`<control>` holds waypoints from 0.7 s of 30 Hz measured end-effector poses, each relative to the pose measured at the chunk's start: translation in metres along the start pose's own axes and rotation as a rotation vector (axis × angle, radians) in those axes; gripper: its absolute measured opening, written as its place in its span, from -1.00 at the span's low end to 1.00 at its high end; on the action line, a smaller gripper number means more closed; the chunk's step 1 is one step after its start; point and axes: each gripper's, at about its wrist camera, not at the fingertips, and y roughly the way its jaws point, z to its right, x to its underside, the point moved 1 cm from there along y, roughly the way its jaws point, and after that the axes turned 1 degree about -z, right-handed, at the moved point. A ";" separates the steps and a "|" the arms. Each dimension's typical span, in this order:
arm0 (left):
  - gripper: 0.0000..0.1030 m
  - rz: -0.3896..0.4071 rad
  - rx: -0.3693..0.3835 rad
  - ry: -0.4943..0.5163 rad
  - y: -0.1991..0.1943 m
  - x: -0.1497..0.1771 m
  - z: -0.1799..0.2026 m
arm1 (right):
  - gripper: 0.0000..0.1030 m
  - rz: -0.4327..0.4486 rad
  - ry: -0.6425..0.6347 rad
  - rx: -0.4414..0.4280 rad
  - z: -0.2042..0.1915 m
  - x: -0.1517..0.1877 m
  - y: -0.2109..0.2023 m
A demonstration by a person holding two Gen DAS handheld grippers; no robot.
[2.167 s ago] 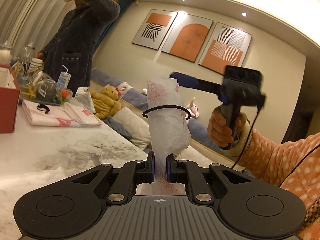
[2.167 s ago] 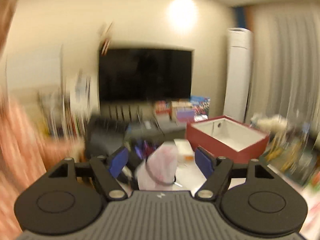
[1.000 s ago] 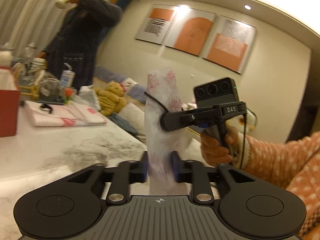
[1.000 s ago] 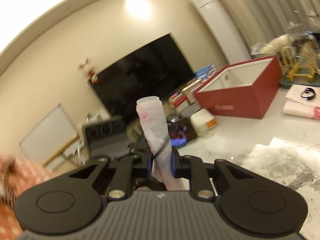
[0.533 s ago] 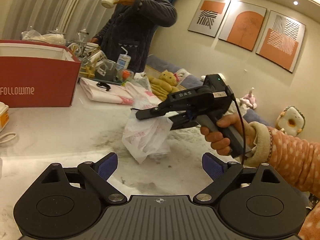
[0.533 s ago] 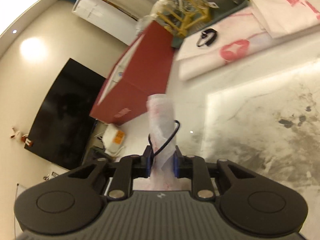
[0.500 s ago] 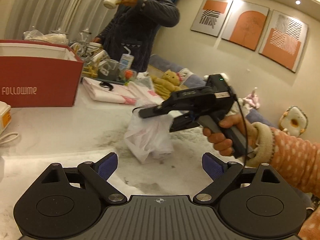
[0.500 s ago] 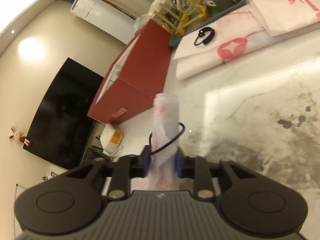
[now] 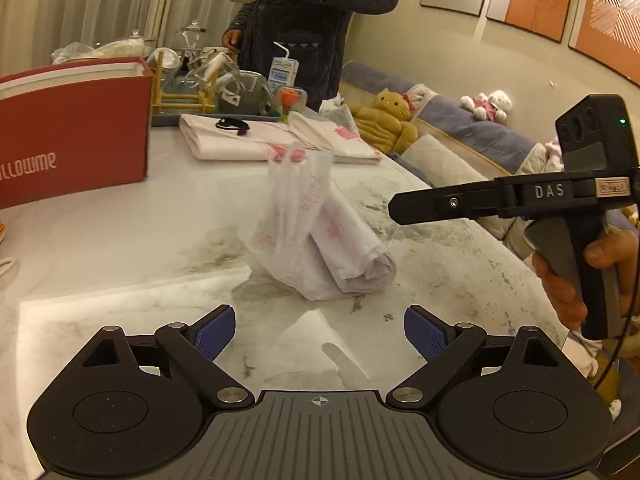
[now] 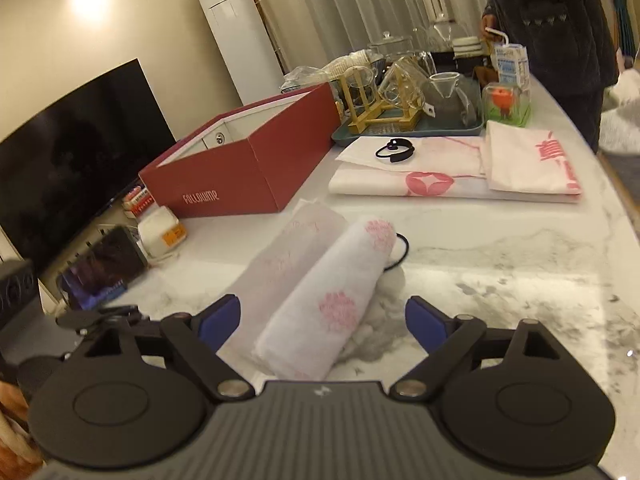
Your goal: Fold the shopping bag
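Observation:
The rolled white shopping bag (image 9: 320,240) with pink print lies on the marble table (image 9: 120,248), one loose end sticking up. A black elastic band (image 10: 400,254) shows at its far end. My left gripper (image 9: 320,328) is open, a short way in front of the bag, with nothing between its blue pads. My right gripper (image 10: 322,322) has its jaws opening; the near end of the roll (image 10: 320,304) lies between them, and the pads are clear of it. In the left wrist view the right gripper (image 9: 396,208) hangs just right of the bag.
A red box (image 10: 248,160) stands behind the bag. Folded pink-print bags (image 10: 452,172) and a tray of glassware (image 10: 408,120) sit at the back. A person with a mug (image 9: 312,20) stands at the far end. The table edge (image 9: 500,248) curves along the right.
The right gripper, shut on the upright roll half a second ago, has let go; the bag now lies on the table. Both grippers have tipped downward and sunk toward the table.

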 end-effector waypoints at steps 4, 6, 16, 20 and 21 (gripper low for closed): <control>0.79 -0.004 -0.015 0.018 0.001 0.003 0.006 | 0.82 0.019 0.037 0.001 0.005 0.015 -0.009; 0.79 0.004 -0.020 0.016 -0.001 0.004 0.005 | 0.82 0.031 0.038 0.024 0.004 0.022 -0.011; 0.79 0.077 0.003 -0.057 -0.015 0.017 -0.012 | 1.00 0.291 0.105 0.191 -0.002 0.039 -0.037; 0.79 0.099 0.012 -0.125 -0.023 0.022 -0.026 | 0.72 0.151 0.165 0.124 0.002 0.020 -0.027; 0.79 0.106 0.010 -0.139 -0.025 0.023 -0.029 | 0.71 0.134 0.175 0.134 0.001 0.017 -0.022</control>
